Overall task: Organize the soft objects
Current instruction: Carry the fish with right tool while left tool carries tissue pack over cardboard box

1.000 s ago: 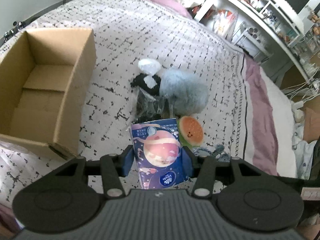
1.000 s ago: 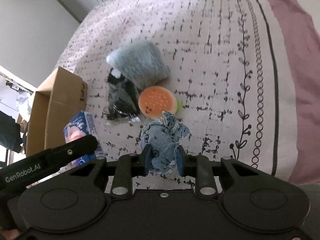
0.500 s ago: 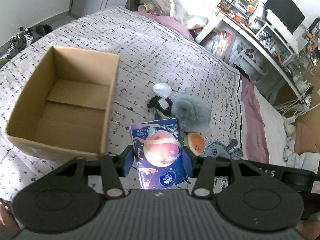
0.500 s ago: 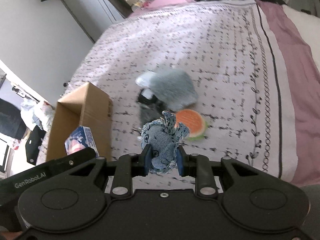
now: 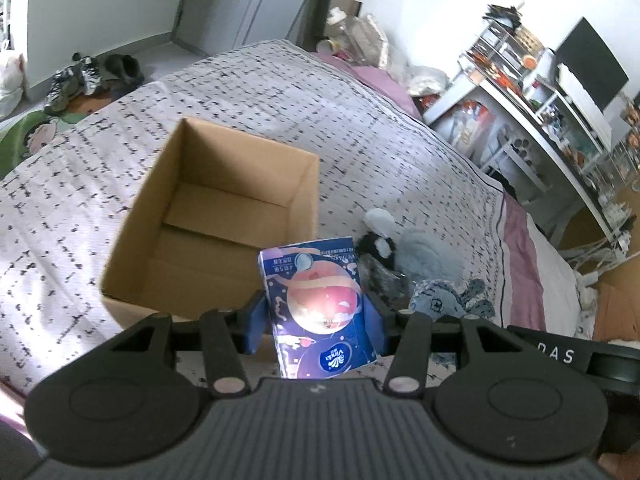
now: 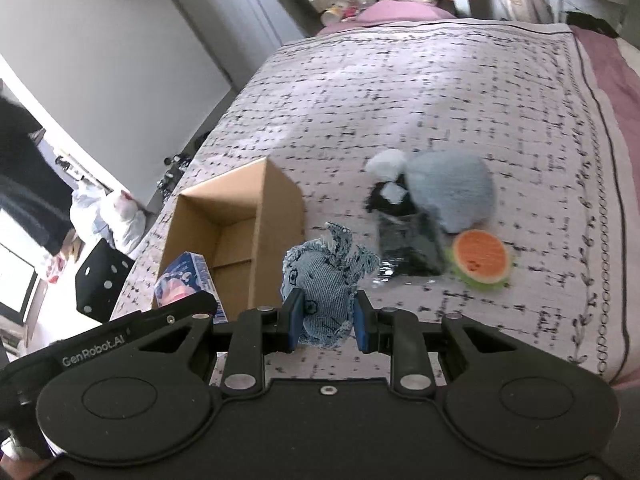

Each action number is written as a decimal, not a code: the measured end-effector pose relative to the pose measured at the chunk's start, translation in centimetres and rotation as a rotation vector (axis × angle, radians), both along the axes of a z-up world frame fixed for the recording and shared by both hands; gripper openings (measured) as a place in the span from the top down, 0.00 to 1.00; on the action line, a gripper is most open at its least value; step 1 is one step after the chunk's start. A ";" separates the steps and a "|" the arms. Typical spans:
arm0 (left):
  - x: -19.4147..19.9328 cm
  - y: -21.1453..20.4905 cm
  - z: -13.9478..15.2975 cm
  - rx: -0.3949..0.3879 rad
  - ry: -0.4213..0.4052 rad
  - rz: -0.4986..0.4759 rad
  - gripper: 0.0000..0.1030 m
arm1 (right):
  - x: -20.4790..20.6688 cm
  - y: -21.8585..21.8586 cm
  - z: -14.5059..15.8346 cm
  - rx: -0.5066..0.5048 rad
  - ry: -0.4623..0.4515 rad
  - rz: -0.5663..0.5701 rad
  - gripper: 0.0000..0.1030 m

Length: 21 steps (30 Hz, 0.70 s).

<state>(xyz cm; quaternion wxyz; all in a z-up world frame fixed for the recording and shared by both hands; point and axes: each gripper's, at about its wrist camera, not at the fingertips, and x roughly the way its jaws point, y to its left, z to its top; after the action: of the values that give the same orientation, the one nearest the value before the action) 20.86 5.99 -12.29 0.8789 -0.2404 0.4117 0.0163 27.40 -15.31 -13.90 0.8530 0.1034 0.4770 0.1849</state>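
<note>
My left gripper (image 5: 316,324) is shut on a blue tissue pack (image 5: 318,308) with a planet print, held up near the front right corner of an open cardboard box (image 5: 208,216) on the bed. My right gripper (image 6: 326,320) is shut on a denim plush toy (image 6: 324,276), held above the bed to the right of the box (image 6: 236,240). The tissue pack (image 6: 186,280) and the denim toy (image 5: 448,300) each show in the other wrist view. A grey fluffy plush (image 6: 452,188), a black packet (image 6: 408,240) and a burger plush (image 6: 480,258) lie on the bedspread.
The bed has a white bedspread (image 5: 360,120) with black marks and a purple border (image 6: 612,64). White shelves and a desk (image 5: 540,112) stand beyond its right side. Shoes (image 5: 92,76) lie on the floor at the far left.
Both grippers have risen and pulled back with their objects. The box now sits straight ahead of the left gripper. The denim toy has moved left toward the box.
</note>
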 end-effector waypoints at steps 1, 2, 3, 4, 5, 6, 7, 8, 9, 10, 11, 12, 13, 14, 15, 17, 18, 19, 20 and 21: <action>0.0 0.5 -0.1 -0.003 0.000 0.008 0.52 | 0.0 0.4 0.0 -0.004 -0.001 0.005 0.75; -0.1 0.9 -0.1 -0.006 0.000 0.014 0.52 | 0.0 0.9 0.0 -0.006 -0.001 0.010 0.75; -0.2 1.3 -0.3 -0.008 0.000 0.020 0.52 | 0.1 1.3 0.0 -0.007 -0.001 0.014 0.75; -0.2 1.8 -0.4 -0.010 0.000 0.027 0.52 | 0.0 1.6 0.0 -0.007 0.000 0.017 0.75; -0.2 2.3 -0.5 -0.014 0.002 0.034 0.52 | 0.1 2.0 0.0 -0.009 0.001 0.020 0.75; -0.1 2.8 -0.7 -0.020 0.003 0.041 0.51 | 0.1 2.4 0.0 -0.011 0.000 0.022 0.75; -0.1 3.4 -0.9 -0.030 0.006 0.051 0.52 | 0.0 2.7 0.0 -0.013 -0.002 0.023 0.75; 0.0 3.9 -1.0 -0.036 0.007 0.062 0.52 | 0.1 3.1 0.0 -0.014 -0.002 0.027 0.75; 0.0 4.4 -1.1 -0.039 0.007 0.073 0.52 | 0.1 3.5 -0.1 -0.015 -0.001 0.030 0.75; 0.1 5.0 -1.2 -0.039 0.008 0.087 0.51 | 0.2 3.9 -0.2 -0.018 0.000 0.034 0.75; 0.1 5.5 -1.3 -0.043 0.008 0.099 0.51 | 0.2 4.3 -0.2 -0.019 0.000 0.038 0.75; 0.1 6.1 -1.4 -0.049 0.009 0.110 0.51 | 0.2 4.7 -0.3 -0.021 0.001 0.044 0.75; 0.2 6.6 -1.6 -0.054 0.010 0.122 0.51 | 0.3 5.1 -0.3 -0.021 0.001 0.049 0.75; 0.2 7.0 -1.7 -0.056 0.011 0.129 0.51 | 0.3 5.5 -0.4 -0.022 0.002 0.054 0.75; 0.3 7.4 -1.8 -0.056 0.012 0.133 0.51 | 0.4 5.9 -0.5 -0.022 0.003 0.057 0.75; 0.5 8.3 -2.1 -0.060 0.018 0.144 0.51 | 0.6 6.6 -0.6 -0.017 0.005 0.065 0.75; 0.6 8.7 -2.2 -0.063 0.020 0.149 0.51 | 0.7 7.0 -0.6 -0.016 0.006 0.069 0.75; 0.7 9.2 -2.4 -0.067 0.022 0.158 0.51 | 0.8 7.4 -0.6 -0.017 0.006 0.073 0.75; 0.8 9.5 -2.4 -0.070 0.024 0.163 0.51 | 1.0 7.7 -0.7 -0.018 0.007 0.077 0.75; 0.9 9.8 -2.5 -0.072 0.026 0.167 0.51 | 1.1 8.1 -0.8 -0.019 0.009 0.082 0.75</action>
<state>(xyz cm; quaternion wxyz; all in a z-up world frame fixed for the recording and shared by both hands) 21.75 15.80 -14.80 0.8599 -0.3050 0.4019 0.0775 28.49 -7.25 -14.68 0.8435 0.0764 0.4864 0.2145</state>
